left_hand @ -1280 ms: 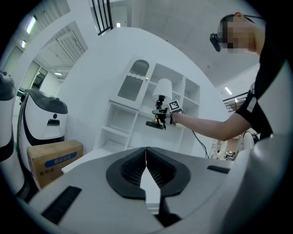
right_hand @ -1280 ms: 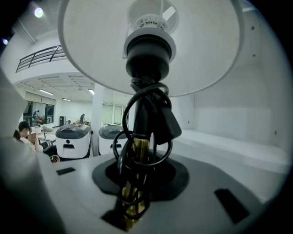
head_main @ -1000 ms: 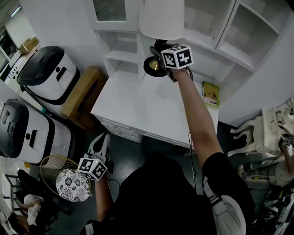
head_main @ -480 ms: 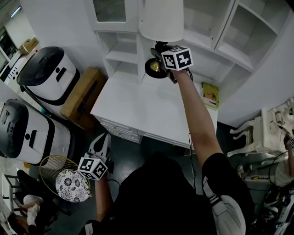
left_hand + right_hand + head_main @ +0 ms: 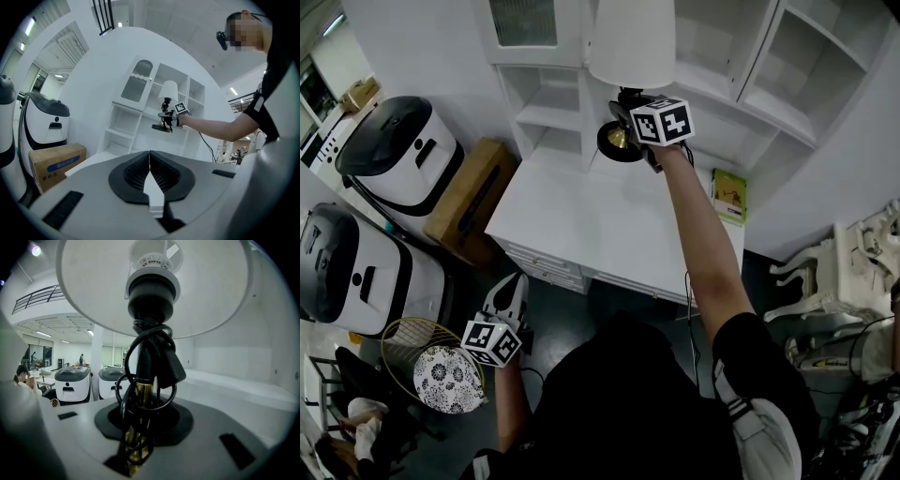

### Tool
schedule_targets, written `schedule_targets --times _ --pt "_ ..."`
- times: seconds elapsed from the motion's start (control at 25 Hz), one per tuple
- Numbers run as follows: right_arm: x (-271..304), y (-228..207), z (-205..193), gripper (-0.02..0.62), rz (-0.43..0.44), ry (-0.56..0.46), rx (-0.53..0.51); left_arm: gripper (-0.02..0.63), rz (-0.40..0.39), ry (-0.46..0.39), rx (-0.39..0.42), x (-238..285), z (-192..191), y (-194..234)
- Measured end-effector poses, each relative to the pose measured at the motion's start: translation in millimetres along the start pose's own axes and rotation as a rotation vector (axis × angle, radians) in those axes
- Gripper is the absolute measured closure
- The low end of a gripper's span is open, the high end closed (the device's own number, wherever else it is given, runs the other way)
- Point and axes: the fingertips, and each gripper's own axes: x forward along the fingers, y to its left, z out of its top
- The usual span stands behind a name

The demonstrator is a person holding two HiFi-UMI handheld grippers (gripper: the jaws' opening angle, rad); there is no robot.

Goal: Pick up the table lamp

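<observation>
The white desk (image 5: 609,225) is filling the middle of the head view. The table lamp (image 5: 632,42) is hanging clear above it at upper centre, with the right gripper (image 5: 136,448) pinching its cord-wrapped brass stem (image 5: 140,394). The left gripper (image 5: 512,286), lower left, is pointing level, jaws pressed together, empty.

- Honestly, nothing is reading cleanly here.
- The cardboard box (image 5: 70,152), left of the left gripper's (image 5: 150,154) jaws, is wearing a blue label (image 5: 55,165), with its print blurring out.
- The green booklet (image 5: 730,194), right of the right gripper's (image 5: 140,423) jaws, is showing print that's too tiny.
</observation>
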Motion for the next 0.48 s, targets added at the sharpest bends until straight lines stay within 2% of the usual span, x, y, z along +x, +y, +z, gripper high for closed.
schedule_targets --times 0.48 --pt "-5.0 -4.5 -4.1 0.492 0.009 -0.012 0.033 0.594 -0.011 0.021 0.006 8.8 -5.8 -1.2"
